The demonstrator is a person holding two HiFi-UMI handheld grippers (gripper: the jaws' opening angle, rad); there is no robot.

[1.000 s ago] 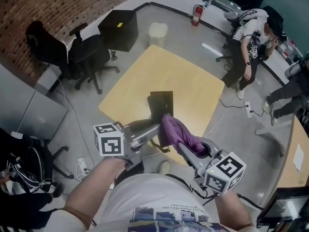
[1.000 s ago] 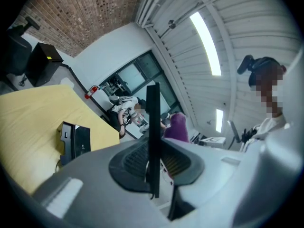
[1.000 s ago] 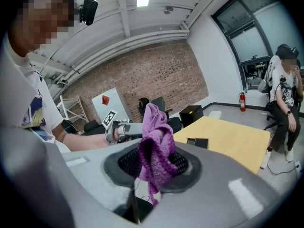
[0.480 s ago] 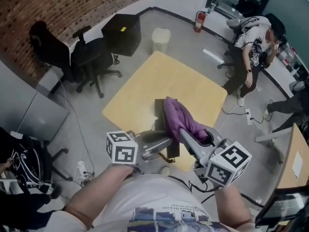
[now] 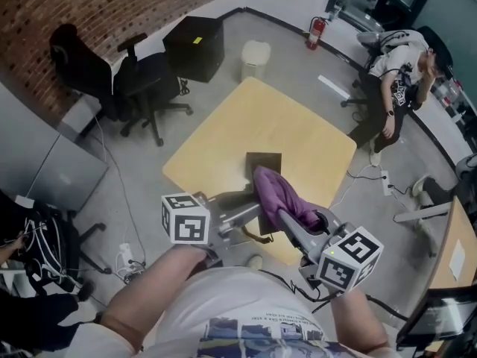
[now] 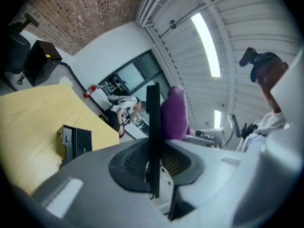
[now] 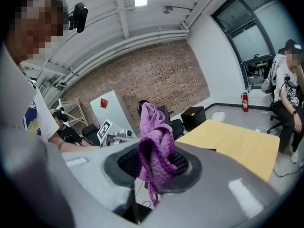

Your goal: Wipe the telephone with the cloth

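A thin black flat telephone [image 6: 153, 127] stands edge-on between the jaws of my left gripper [image 6: 153, 161], which is shut on it. In the head view that left gripper [image 5: 252, 216] reaches over the near corner of the yellow table [image 5: 246, 125]. My right gripper [image 5: 283, 216] is beside it, shut on a purple cloth [image 5: 279, 194] that bunches up above its jaws. The cloth [image 7: 156, 146] droops over the right gripper [image 7: 154, 169] and hangs just right of the telephone, as the cloth [image 6: 175, 113] shows in the left gripper view. Whether they touch I cannot tell.
A black boxy stand [image 5: 264, 162] sits on the table near the grippers. Black office chairs [image 5: 141, 88], a black cabinet [image 5: 195, 47] and a white bin [image 5: 255, 54] stand beyond the table. A seated person [image 5: 395, 80] is at the far right.
The cloth rose over the black stand, then came back down a little. Both grippers stayed close together at the table's near corner, and the head view drifted slightly.
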